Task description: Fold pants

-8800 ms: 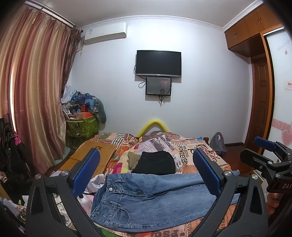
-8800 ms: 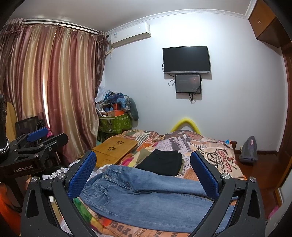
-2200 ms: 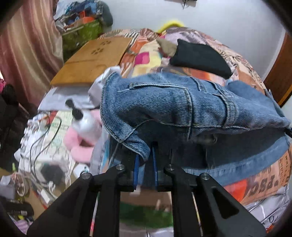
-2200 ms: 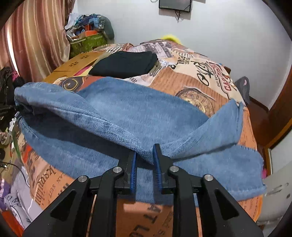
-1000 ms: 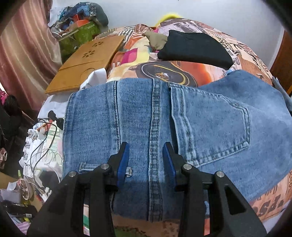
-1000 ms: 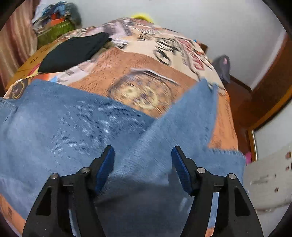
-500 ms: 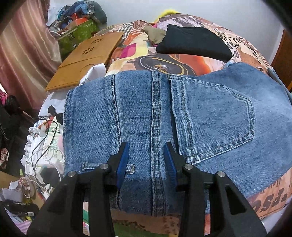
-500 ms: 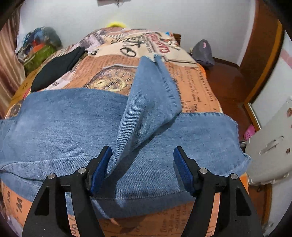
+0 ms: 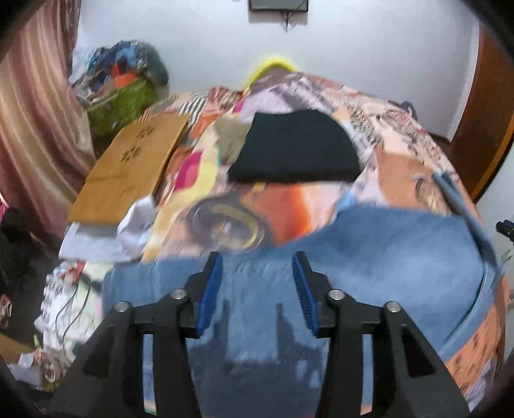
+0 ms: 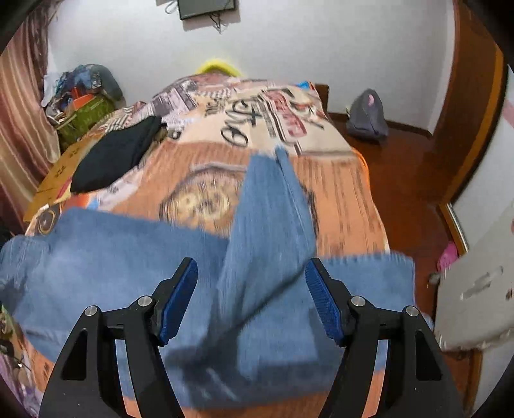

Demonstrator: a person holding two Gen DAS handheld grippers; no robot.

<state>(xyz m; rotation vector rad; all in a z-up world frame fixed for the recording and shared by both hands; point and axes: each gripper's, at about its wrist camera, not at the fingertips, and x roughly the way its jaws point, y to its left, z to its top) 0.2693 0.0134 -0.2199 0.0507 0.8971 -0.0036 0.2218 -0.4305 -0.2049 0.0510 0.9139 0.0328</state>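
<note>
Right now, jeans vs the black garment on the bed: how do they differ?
The jeans are blue denim, spread across the near edge of the bed, one leg skewed away from the rest. The black garment is a smaller, compact bundle farther back. Both lie free: neither set of open tongs, left or right, grips them.

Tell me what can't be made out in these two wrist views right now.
- Left wrist: the jeans are motion-blurred; seams and pockets unreadable, and the left claw covers their near edge.
- Right wrist: the right claw hides the near edge of the jeans.
- Right wrist: the screen on the wall is cut off by the top edge.
- Right wrist: writing on the bedspread is smeared.
</note>
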